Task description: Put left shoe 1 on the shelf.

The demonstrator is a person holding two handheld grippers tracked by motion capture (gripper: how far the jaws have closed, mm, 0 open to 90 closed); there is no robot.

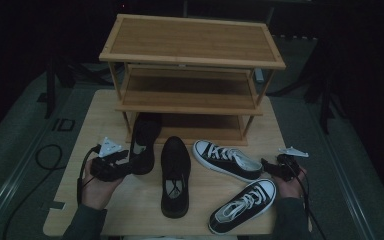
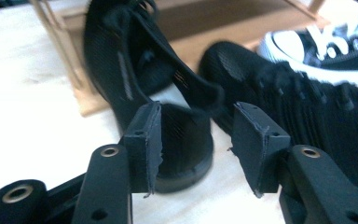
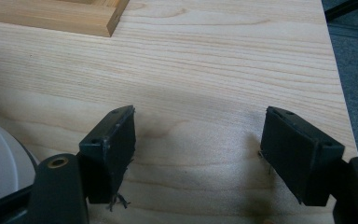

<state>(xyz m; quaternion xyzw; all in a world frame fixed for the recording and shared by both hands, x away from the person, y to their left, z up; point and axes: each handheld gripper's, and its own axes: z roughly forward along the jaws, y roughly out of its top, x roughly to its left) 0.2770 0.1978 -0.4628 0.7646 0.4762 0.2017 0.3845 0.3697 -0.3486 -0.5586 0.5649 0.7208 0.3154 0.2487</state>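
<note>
Dim room, dark floor all round, and a pale wooden worktop (image 1: 100, 125) under the lights. Nearest the person, a black-and-white sneaker (image 1: 242, 206) lies angled at the front edge, with a plain black shoe (image 1: 175, 176) just left of it, toe pointing away. Left tool (image 1: 125, 159) sits at the heel of a second black shoe (image 1: 143, 144), jaws apart, straddling that heel without closing on it; in the left gripper view the heel (image 2: 182, 140) stands between the two pads. Over on the right, the right tool (image 1: 265, 165) hovers with jaws wide apart above bare wood (image 3: 205, 93), just beside the heel of another sneaker (image 1: 226, 159). Farther back stands a three-tier bamboo shoe rack (image 1: 192, 65); the second black shoe's toe reaches under its lowest shelf.
</note>
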